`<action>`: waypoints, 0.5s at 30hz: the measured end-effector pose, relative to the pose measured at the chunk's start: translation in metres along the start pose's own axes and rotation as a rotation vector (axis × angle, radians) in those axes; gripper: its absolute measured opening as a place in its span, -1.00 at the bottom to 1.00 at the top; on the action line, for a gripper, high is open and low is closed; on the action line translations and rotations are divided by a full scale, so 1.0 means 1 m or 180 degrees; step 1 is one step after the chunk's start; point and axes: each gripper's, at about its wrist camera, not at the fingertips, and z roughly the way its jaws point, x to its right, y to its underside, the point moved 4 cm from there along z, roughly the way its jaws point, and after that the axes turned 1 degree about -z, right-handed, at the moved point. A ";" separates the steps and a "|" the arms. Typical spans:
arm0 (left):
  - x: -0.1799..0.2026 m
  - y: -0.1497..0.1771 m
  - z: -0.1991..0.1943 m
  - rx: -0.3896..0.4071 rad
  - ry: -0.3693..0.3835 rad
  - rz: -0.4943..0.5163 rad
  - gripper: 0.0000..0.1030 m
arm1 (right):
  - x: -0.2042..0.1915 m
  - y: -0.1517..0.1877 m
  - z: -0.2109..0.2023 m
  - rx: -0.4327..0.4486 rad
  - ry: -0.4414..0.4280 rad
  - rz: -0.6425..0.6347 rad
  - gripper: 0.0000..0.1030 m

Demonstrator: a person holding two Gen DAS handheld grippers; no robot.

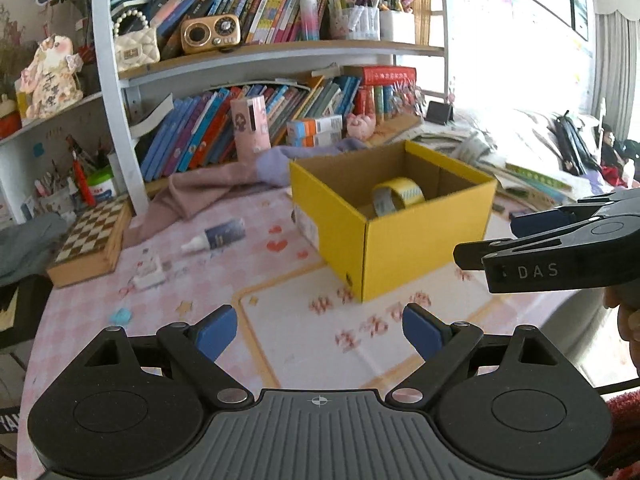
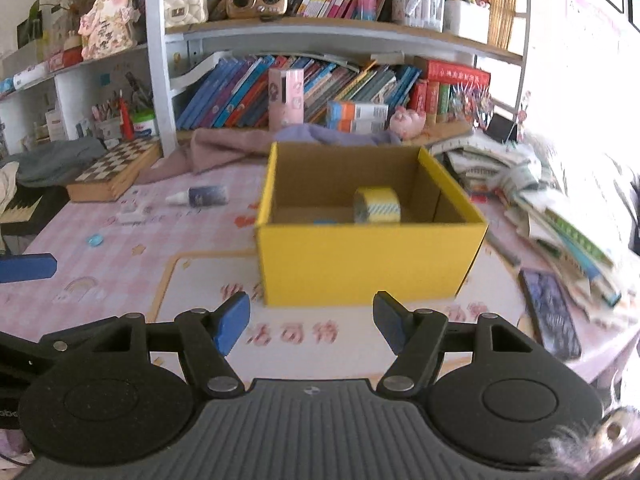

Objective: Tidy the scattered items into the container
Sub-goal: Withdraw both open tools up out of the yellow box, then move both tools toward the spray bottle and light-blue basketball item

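A yellow cardboard box [image 1: 420, 248] [image 2: 360, 260] stands open on the pink table mat, with a roll of yellow tape [image 1: 398, 196] [image 2: 377, 205] inside it. A small dark bottle with a white tip [image 1: 218, 234] [image 2: 200, 196] lies left of the box. A white flat item [image 1: 147, 271] [image 2: 134, 210] and a small blue round piece [image 1: 121, 315] [image 2: 95, 240] lie further left. My left gripper [image 1: 319, 332] is open and empty, short of the box. My right gripper [image 2: 311, 322] is open and empty in front of the box; its side [image 1: 560, 256] shows at the right of the left wrist view.
A wooden chess box [image 1: 90, 242] [image 2: 116, 172] sits at the table's left edge. Pink and purple cloth [image 1: 224, 188] [image 2: 240, 144] lies behind the yellow box. Stacked papers and books [image 2: 560, 216] crowd the right side, with a dark phone [image 2: 550, 312] near the edge. Bookshelves [image 1: 260, 56] stand behind.
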 end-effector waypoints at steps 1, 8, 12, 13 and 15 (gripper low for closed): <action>-0.003 0.004 -0.004 -0.0018 -0.0006 -0.0002 0.78 | -0.006 0.005 -0.003 -0.0024 -0.0002 0.0002 0.31; -0.024 0.031 -0.028 -0.0165 -0.0193 -0.0088 0.89 | -0.043 0.028 -0.017 -0.0180 -0.0058 -0.0063 0.48; -0.036 0.043 -0.037 -0.0243 -0.0304 -0.0181 0.92 | -0.060 0.034 -0.019 -0.0270 -0.0118 -0.0134 0.65; -0.039 0.045 -0.038 -0.0252 -0.0323 -0.0209 0.92 | -0.064 0.036 -0.020 -0.0280 -0.0139 -0.0164 0.67; -0.043 0.050 -0.042 -0.0273 -0.0349 -0.0253 0.93 | -0.071 0.038 -0.021 -0.0299 -0.0177 -0.0222 0.71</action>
